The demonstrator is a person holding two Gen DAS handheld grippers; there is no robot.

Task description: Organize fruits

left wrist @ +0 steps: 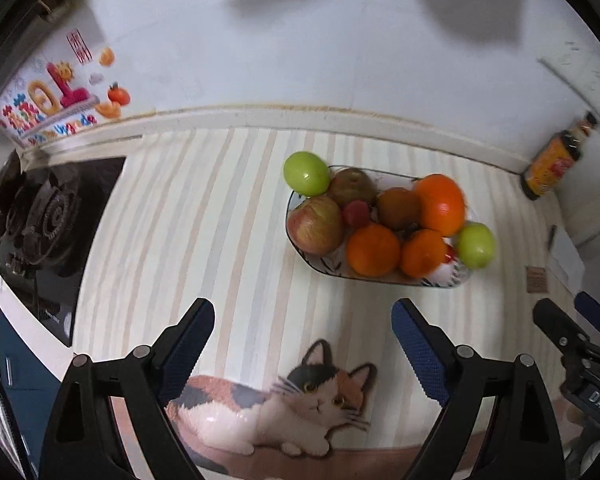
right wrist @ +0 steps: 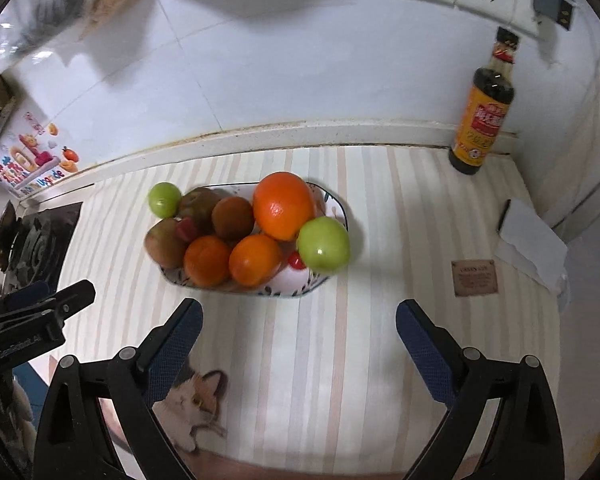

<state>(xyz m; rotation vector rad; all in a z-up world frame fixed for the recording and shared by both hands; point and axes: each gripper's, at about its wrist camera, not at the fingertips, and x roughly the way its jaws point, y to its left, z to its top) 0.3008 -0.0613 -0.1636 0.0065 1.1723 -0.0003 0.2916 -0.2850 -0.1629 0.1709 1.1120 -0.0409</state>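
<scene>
A white patterned dish on the striped counter holds several fruits: oranges, a red-green apple, brownish fruits and small red ones. One green apple rests at the dish's far left rim, another green apple at its right end. My left gripper hangs open above the mat, short of the dish, nothing between its fingers. My right gripper is also open and empty, just in front of the dish.
A sauce bottle stands at the back right by the wall. A gas hob lies at the left. A cat picture is printed on the mat near the front edge. Paper and a small card lie at the right.
</scene>
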